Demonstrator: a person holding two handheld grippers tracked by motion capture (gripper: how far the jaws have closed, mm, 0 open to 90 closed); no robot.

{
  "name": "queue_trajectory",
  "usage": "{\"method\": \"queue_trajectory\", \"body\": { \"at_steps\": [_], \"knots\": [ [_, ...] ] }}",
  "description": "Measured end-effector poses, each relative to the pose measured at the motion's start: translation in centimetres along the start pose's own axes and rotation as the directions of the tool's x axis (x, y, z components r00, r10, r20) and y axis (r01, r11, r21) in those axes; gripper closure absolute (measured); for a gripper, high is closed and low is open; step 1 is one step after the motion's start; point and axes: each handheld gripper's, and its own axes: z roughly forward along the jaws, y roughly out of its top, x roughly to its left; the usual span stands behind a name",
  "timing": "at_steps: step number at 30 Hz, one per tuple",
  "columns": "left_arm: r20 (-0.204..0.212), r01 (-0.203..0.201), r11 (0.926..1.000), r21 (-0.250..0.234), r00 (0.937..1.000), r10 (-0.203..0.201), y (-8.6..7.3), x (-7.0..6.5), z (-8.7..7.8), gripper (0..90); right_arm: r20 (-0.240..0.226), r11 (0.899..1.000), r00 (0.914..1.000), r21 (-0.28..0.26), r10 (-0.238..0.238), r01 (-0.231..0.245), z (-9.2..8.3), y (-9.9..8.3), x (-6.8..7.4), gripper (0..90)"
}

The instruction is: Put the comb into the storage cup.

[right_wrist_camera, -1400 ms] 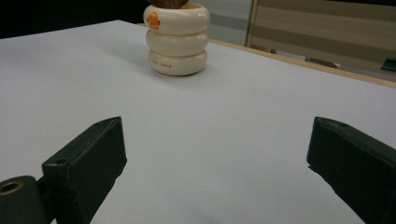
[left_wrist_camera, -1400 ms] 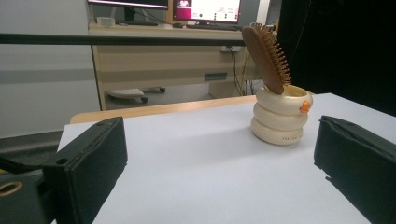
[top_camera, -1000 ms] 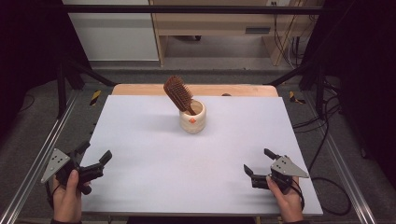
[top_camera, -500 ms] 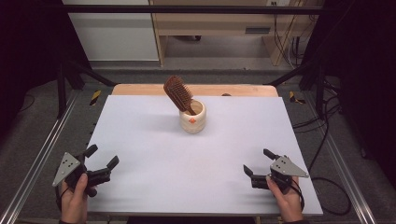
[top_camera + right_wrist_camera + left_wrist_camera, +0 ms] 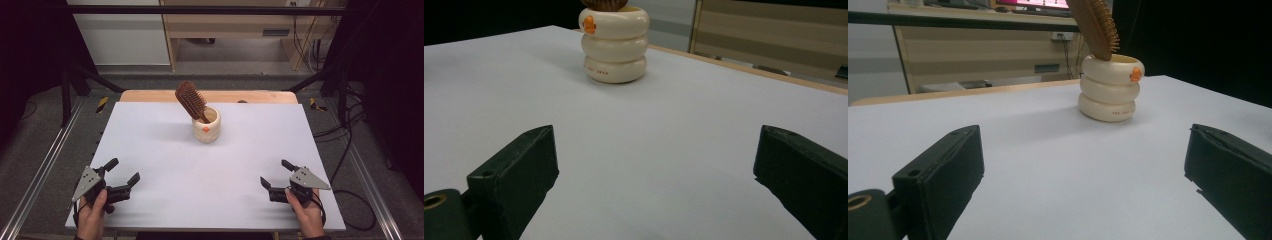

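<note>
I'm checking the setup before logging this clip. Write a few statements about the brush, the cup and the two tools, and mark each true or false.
1. The wooden hairbrush stands in the cream cup, head up and leaning. True.
2. The left tool is shut on the hairbrush. False: its jaws stand open and empty, near the table's front edge.
3. The cup has a ribbed, stacked-ring body with a small orange mark. True.
4. The right tool touches the cup. False: it is open, far from it, near the front right of the white table.
5. The cup lies tipped over. False: it stands upright.
</note>
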Motion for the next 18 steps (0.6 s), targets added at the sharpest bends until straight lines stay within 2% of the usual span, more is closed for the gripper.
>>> {"method": "queue_trajectory", "body": {
  "at_steps": [6,10,12,14,16,18],
  "knots": [
    [0.005,-0.004,1.0000,-0.002,1.0000,0.004,-0.3,-0.6,0.2,2.5,-0.003,1.000,1.0000,-0.005,0.004,-0.004,0.0,0.0,0.0,4.5],
    [0.006,0.015,0.9997,-0.022,0.9999,-0.014,-0.5,-1.1,0.3,2.5,-0.008,1.000,0.9999,-0.016,0.009,-0.009,0.1,-0.1,0.0,4.5],
    [0.006,0.043,0.9979,-0.047,0.9991,-0.043,-0.8,-1.7,0.5,2.5,-0.013,1.000,0.9998,-0.023,0.016,-0.016,0.2,-0.1,0.2,4.5],
    [0.010,0.037,0.9983,-0.045,0.9993,-0.037,-0.8,-1.9,0.6,2.5,-0.013,0.999,0.9998,-0.028,0.015,-0.016,0.3,-0.1,0.2,4.5],
    [0.009,0.001,0.9994,-0.035,1.0000,0.000,-0.7,-2.3,0.7,2.5,-0.016,0.999,0.9997,-0.032,0.019,-0.020,0.3,0.0,0.2,4.5],
    [0.005,0.001,0.9994,-0.036,1.0000,-0.001,-0.7,-2.3,0.7,2.5,-0.014,0.999,0.9997,-0.034,0.018,-0.019,0.4,0.0,0.2,4.5]
  ]
}}
